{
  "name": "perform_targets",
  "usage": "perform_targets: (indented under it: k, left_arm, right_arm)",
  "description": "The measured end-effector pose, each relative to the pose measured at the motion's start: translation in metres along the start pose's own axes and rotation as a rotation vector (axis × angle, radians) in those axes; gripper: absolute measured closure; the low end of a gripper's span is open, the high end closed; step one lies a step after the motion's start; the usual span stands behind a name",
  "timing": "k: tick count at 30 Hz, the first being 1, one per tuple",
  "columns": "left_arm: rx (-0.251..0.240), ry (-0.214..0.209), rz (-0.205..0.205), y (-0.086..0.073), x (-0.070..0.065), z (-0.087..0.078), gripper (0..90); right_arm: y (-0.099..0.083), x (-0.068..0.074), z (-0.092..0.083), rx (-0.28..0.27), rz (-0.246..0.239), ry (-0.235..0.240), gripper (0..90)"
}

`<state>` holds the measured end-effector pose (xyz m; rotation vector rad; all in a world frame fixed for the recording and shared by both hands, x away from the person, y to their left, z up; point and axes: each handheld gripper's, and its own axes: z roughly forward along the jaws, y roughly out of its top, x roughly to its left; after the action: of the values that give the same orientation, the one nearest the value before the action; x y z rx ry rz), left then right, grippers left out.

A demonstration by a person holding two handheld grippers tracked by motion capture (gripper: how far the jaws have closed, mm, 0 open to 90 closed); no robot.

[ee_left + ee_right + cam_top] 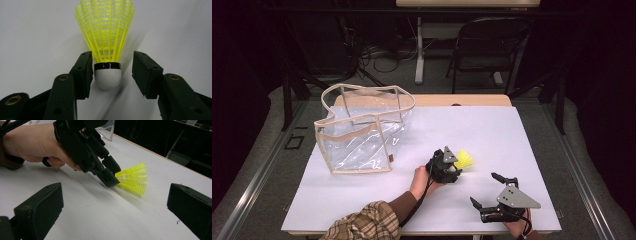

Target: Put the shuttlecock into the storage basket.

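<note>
A yellow plastic shuttlecock (464,160) with a white cork base lies on its side on the white table sheet, right of centre. My left gripper (457,167) reaches it from the left, held in a hand with a plaid sleeve. In the left gripper view the cork (108,78) sits between the jaws of this gripper (112,72). One jaw touches the cork, and the other stands a small gap away. My right gripper (484,188) rests near the front edge, open wide with nothing in it. The right gripper view looks across the table at the shuttlecock (133,180) and the left gripper (111,173).
A clear plastic tote bag (362,130) with beige trim stands open at the back left of the white sheet (512,130). Behind the table are a folding chair (489,45), desk legs and cables on a dark floor.
</note>
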<state>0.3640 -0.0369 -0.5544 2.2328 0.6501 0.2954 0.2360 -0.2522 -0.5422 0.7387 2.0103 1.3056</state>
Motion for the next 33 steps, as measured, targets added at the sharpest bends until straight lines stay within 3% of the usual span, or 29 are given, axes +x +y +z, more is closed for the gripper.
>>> perform_targets:
  k: [17,33]
  left_arm:
    - [0.011,0.023,-0.024,-0.0027,-0.0003,0.0044,60.7]
    - [-0.012,0.009,-0.038,-0.0039,0.0017,0.0026,64.9]
  right_arm:
    - [-0.0004,0.0000,0.0012,0.005,-0.001,0.004,0.3]
    - [-0.0005,0.0002,0.0014,0.008,0.000,0.006,0.3]
